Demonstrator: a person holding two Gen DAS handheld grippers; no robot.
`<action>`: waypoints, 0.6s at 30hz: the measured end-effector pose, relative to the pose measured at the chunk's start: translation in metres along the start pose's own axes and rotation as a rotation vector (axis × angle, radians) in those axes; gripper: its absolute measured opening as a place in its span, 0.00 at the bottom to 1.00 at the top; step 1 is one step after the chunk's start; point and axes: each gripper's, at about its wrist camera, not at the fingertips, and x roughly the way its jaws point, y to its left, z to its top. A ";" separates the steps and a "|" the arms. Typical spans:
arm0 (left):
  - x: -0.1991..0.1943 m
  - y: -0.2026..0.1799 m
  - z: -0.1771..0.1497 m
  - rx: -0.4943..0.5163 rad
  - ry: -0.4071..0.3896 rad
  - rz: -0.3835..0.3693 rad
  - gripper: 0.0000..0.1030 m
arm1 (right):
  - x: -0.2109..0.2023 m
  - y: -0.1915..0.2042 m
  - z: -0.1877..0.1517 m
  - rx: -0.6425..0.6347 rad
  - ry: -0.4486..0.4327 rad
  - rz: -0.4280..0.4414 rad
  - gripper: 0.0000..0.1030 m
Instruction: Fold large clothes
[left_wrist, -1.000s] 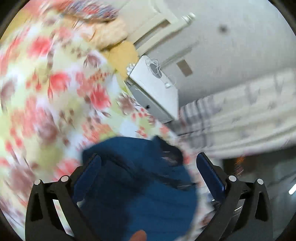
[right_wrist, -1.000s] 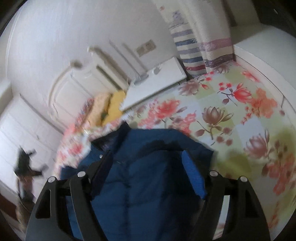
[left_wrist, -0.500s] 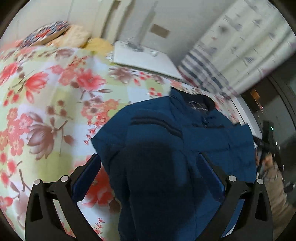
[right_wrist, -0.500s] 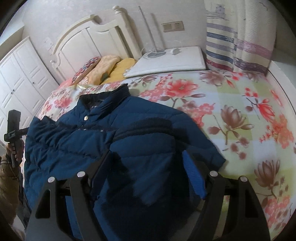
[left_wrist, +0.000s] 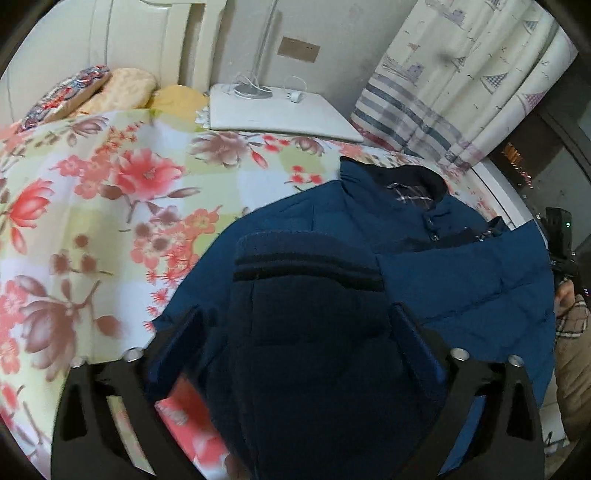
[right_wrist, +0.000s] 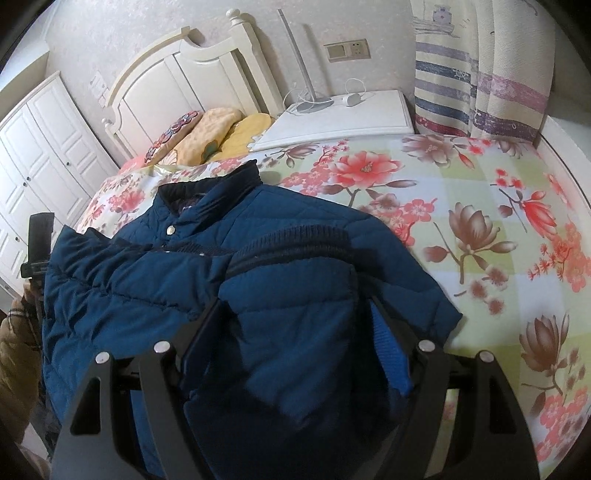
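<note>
Right wrist view: blue jacket (right_wrist: 258, 266) lies on the bed (right_wrist: 480, 206), collar toward the headboard.
Its folded hem sits between both pairs of jaws: right hand-held gripper (right_wrist: 295, 332) wide around it, left hand-held gripper (left_wrist: 295, 343) closing on the hem, equally near.

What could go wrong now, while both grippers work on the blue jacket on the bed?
1. The left gripper is closing over the thick dark cuff; the bulky padding may slip out or bunch.
2. The blue jacket reaches the bed's edge near the person's sleeve; a pull that way might drag it off.
3. The right gripper straddles puffy fabric and may catch only the top layer.
</note>
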 end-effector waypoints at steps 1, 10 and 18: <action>-0.001 0.000 -0.001 0.000 -0.017 -0.035 0.62 | -0.001 0.000 0.000 -0.004 -0.003 0.001 0.62; -0.026 0.015 -0.013 -0.093 -0.120 -0.076 0.27 | -0.028 -0.002 -0.009 -0.005 -0.103 0.014 0.26; -0.008 0.021 -0.007 -0.166 -0.077 -0.013 0.62 | -0.017 -0.003 -0.011 0.026 -0.063 -0.005 0.57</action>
